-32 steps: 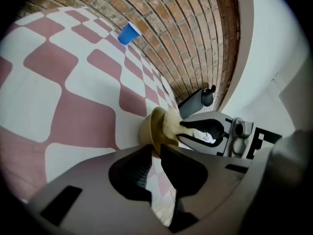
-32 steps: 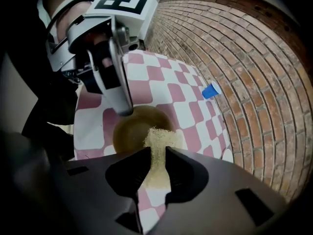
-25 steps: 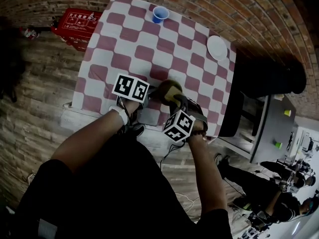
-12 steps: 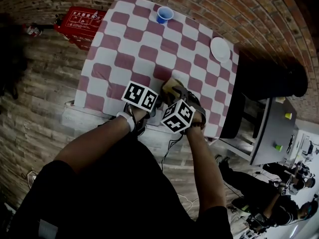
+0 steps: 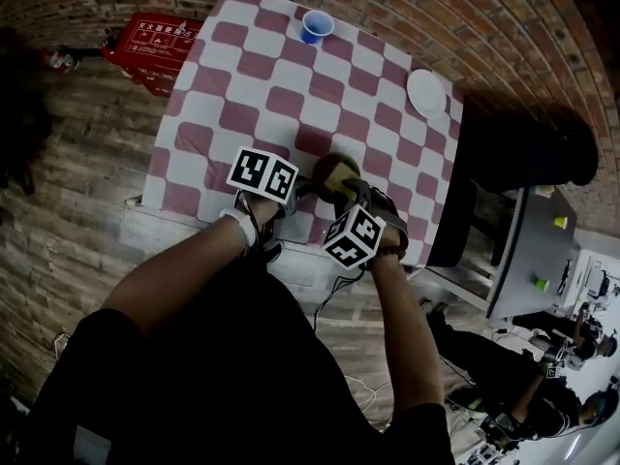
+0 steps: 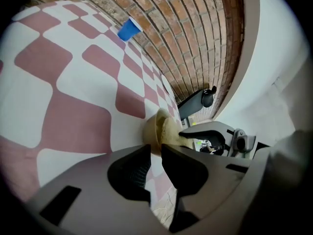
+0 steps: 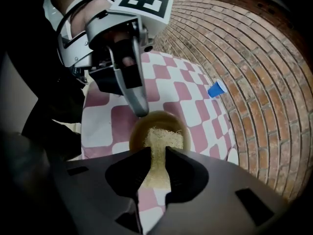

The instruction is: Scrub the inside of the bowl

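Two grippers are at work over the near edge of the checked tablecloth, and off to the far left a red box sits on the plank floor beside the table; coming in, the left gripper has its jaws drawn close, pinching the near rim of the bowl; up at the table's far edge a blue cup stands upright, well apart from the action; back at the bowl, a tan one resting on the cloth near the person's edge, a yellowish sponge is pressed down inside it; the right gripper has that sponge clamped between its jaws, reaching into the bowl from the person's side; further right, a small white plate lies flat near the table's right edge, well apart from the bowl.
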`<state>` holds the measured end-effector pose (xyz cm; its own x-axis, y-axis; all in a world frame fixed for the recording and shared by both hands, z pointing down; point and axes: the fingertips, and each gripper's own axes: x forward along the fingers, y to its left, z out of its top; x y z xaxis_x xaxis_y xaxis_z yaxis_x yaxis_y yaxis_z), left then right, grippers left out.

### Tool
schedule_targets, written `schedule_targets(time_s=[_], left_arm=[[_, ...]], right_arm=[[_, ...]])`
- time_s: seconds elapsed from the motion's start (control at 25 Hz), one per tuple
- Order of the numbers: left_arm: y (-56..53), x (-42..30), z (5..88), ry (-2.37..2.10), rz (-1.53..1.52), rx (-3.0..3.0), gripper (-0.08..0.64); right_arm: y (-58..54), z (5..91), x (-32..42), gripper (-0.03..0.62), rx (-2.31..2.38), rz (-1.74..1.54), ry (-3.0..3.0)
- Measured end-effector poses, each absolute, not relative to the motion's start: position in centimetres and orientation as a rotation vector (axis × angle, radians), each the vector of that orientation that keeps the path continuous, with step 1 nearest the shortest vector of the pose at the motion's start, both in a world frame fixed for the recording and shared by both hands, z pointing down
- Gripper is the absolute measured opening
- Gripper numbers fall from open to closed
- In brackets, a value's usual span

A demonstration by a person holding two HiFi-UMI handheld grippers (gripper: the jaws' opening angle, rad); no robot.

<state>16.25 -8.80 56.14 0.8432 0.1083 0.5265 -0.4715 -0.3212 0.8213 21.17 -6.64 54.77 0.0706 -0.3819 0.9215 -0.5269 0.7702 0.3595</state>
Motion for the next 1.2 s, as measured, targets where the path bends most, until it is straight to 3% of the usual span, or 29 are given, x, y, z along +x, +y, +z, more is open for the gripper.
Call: schedule_targets(time_s=[0.36, 0.88, 1.2], left_arm=[[-8.4, 16.7, 54.6, -0.242, 0.640, 1.914, 0.080], [-7.5, 17.5, 56.1, -0.243, 0.600, 1.795, 0.094], [-8.1, 16.4, 54.6, -0.243, 0.548, 1.814, 0.094]], right_arm=[[-8.6, 54.7, 19.0, 0.103, 0.805, 0.183, -1.608], [-7.8, 54.3, 22.9, 0.103, 0.781, 0.148, -1.535], [-7.0, 55.0, 19.7, 0.103, 0.743, 0.135, -1.601]])
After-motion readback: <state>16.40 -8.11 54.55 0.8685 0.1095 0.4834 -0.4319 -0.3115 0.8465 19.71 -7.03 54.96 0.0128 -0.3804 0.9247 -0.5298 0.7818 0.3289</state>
